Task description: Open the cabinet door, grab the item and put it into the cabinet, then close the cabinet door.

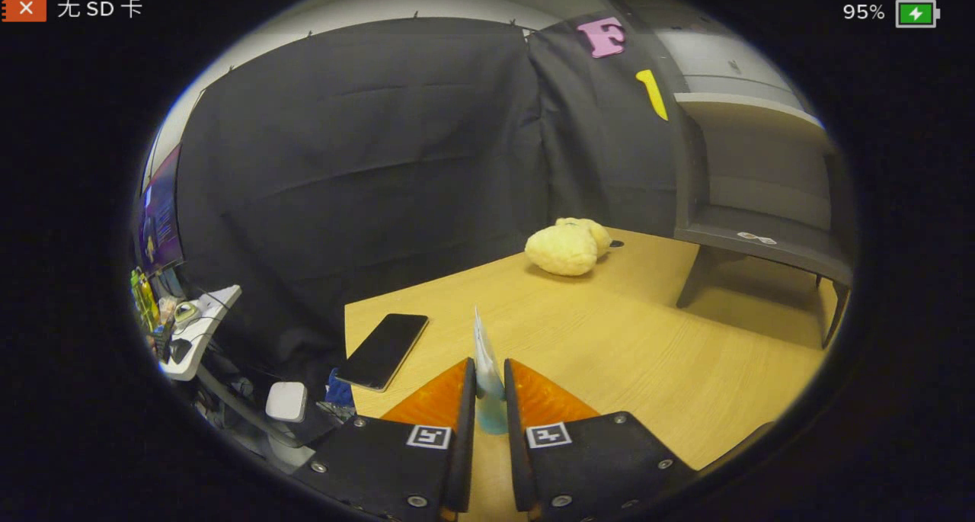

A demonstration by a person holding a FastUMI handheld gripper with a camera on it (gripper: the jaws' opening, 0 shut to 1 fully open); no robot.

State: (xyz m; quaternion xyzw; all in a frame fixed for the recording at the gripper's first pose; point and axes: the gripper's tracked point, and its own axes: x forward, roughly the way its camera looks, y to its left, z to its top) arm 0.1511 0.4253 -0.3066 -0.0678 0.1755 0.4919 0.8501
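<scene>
A thin, flat, pale blue-and-white packet is seen pinched between the two fingers of the hand-held gripper, which are drawn nearly together with both pressing on its faces. The packet is held on edge, its long axis running forward and upward along the fingers, so that its pointed upper corner juts out just ahead of the fingertips over the light wooden counter. The grey open-fronted cabinet is found ahead and well off to the right of the fingers, standing on legs at the far right of the counter; its dim interior appears exposed, so the door is judged already open, though the door itself cannot be made out. To reach that opening, a swing of the packet to the right and forward would be called for. A pale yellow plush toy lies beyond the fingers, between them and the cabinet's left side, and might be brushed on the way. A black smartphone rests flat near the counter's left edge, just left of the fingers.
</scene>
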